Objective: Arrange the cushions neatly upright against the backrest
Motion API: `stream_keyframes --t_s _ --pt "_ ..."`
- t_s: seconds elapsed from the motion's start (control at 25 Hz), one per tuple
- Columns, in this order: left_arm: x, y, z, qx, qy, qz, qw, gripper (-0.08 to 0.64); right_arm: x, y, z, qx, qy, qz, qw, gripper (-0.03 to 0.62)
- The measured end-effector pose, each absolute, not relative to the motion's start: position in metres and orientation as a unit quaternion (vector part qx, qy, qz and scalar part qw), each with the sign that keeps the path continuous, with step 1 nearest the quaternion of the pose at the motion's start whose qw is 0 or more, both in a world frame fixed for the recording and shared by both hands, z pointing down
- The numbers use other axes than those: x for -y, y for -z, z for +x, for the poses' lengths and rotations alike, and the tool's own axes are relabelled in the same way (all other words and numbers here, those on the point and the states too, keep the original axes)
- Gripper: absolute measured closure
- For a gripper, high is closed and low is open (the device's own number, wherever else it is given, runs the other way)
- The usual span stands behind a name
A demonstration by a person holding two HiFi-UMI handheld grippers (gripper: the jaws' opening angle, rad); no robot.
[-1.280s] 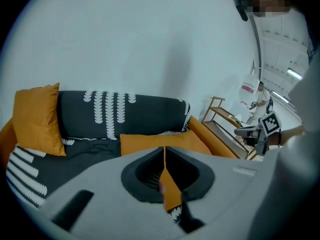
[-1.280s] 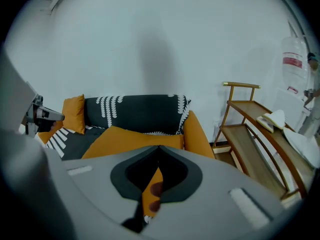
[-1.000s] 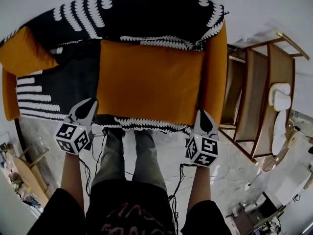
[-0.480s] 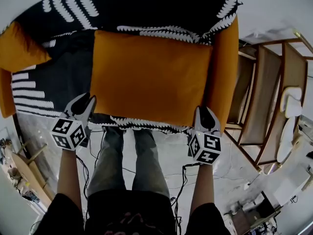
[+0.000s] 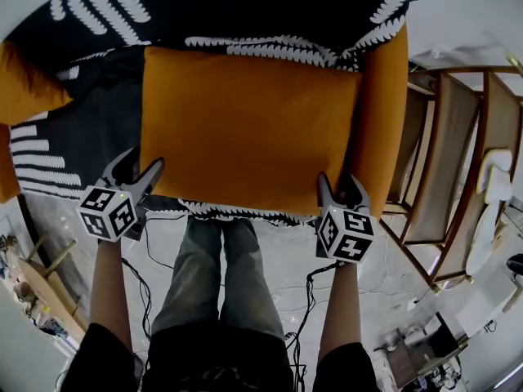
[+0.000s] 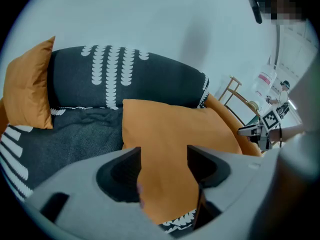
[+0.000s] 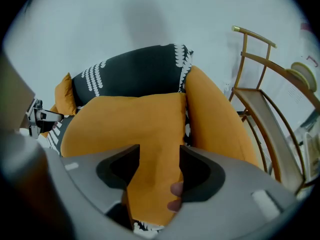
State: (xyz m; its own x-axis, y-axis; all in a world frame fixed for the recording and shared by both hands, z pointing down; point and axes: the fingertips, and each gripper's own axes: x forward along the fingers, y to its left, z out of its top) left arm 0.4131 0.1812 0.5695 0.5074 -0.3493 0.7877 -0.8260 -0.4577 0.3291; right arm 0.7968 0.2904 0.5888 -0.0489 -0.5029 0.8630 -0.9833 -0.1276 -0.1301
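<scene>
While their jaws have just been opening, your left gripper [image 5: 139,164] and right gripper [image 5: 341,184] stand spread, each with a lower corner of the big orange cushion [image 5: 249,129] between them, unpinched. It lies flat at centre frame. Bite too shallow and a corner may slip, tipping it. A smaller cushion [image 5: 29,88] sits upper left; the armrest [image 5: 380,121] crowds the right, with a wooden chair [image 5: 458,153] beyond.

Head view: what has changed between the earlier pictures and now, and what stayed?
The left claw and right claw moved down to the near corners of the big orange cushion; their jaws have just been opening and now straddle them without gripping. The cushion still lies flat on the seat; the small cushion stays put.
</scene>
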Motion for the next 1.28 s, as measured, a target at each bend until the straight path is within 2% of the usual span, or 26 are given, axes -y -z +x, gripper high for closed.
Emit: stream_keyframes --t_s 0.16,0.56,1.0,1.28 --pt "-0.175 -0.589 0.412 0.368 -0.342 0.781 0.371 0.229 -0.289 -0.608 0.800 0.578 -0.436 0.622 0.297 0.276" --pt "-0.163 -0.622 0.414 0.358 -0.360 0.767 0.393 0.129 -0.288 -0.636 0.805 0.553 -0.466 0.616 0.313 0.219" --pt "-0.160 -0.644 0.412 0.357 -0.376 0.752 0.408 0.097 -0.283 -0.660 0.798 0.551 -0.484 0.599 0.322 0.232" --pt "-0.156 -0.648 0.404 0.349 -0.379 0.746 0.423 0.058 -0.275 -0.667 0.792 0.554 -0.486 0.580 0.346 0.212"
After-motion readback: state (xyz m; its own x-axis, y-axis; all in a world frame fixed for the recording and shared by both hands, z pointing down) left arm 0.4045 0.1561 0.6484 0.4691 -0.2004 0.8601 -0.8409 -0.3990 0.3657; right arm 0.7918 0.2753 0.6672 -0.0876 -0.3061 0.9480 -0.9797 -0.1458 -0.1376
